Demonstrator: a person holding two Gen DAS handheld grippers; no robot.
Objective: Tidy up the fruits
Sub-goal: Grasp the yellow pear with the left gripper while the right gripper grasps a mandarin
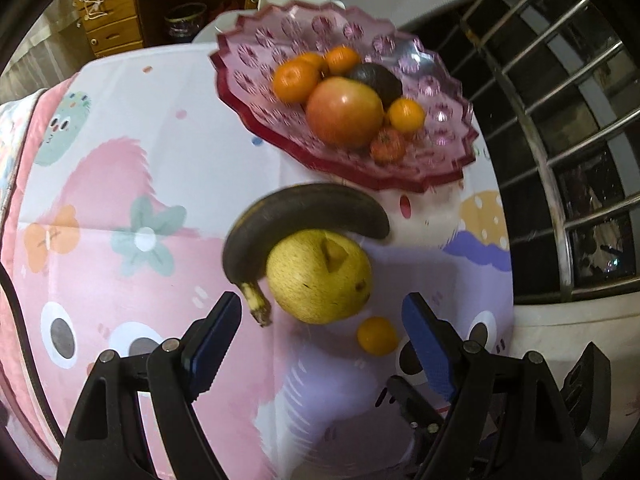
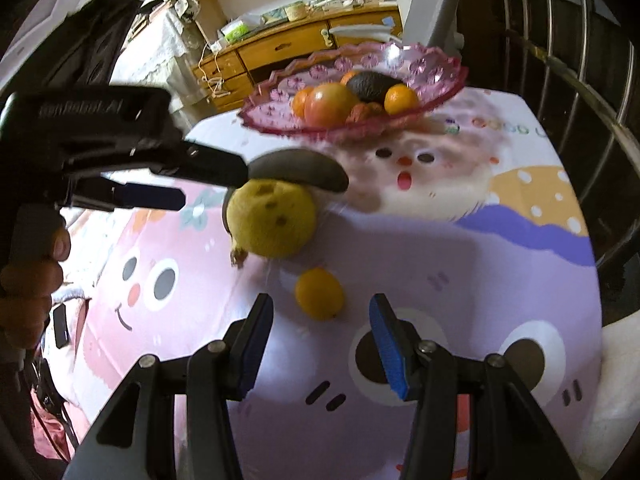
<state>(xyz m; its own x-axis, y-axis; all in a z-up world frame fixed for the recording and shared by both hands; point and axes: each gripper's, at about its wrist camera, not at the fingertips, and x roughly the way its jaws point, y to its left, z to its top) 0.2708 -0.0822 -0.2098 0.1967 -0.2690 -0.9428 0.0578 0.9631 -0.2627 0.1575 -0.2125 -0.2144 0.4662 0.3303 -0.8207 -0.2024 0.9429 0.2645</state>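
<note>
A yellow pear (image 1: 318, 276) lies on the cartoon tablecloth against a dark, overripe banana (image 1: 296, 212); a small orange (image 1: 377, 335) sits just in front of it. My left gripper (image 1: 320, 320) hangs open above the pear's near side, nothing between its blue pads. In the right wrist view the pear (image 2: 272, 220), banana (image 2: 298, 170) and orange (image 2: 319, 294) show again. My right gripper (image 2: 320, 324) stands open right behind the orange, apart from it. The left gripper (image 2: 212, 184) comes in from the left, held by a hand (image 2: 36, 276). A pink glass bowl (image 1: 444, 148) holds several fruits.
The pink bowl (image 2: 444, 76) sits at the table's far side with oranges, a tomato-like red fruit (image 1: 345, 112) and a dark avocado (image 1: 378, 80). A metal railing (image 1: 560, 152) runs along the right. Wooden drawers (image 2: 280, 48) and shelves stand behind the table.
</note>
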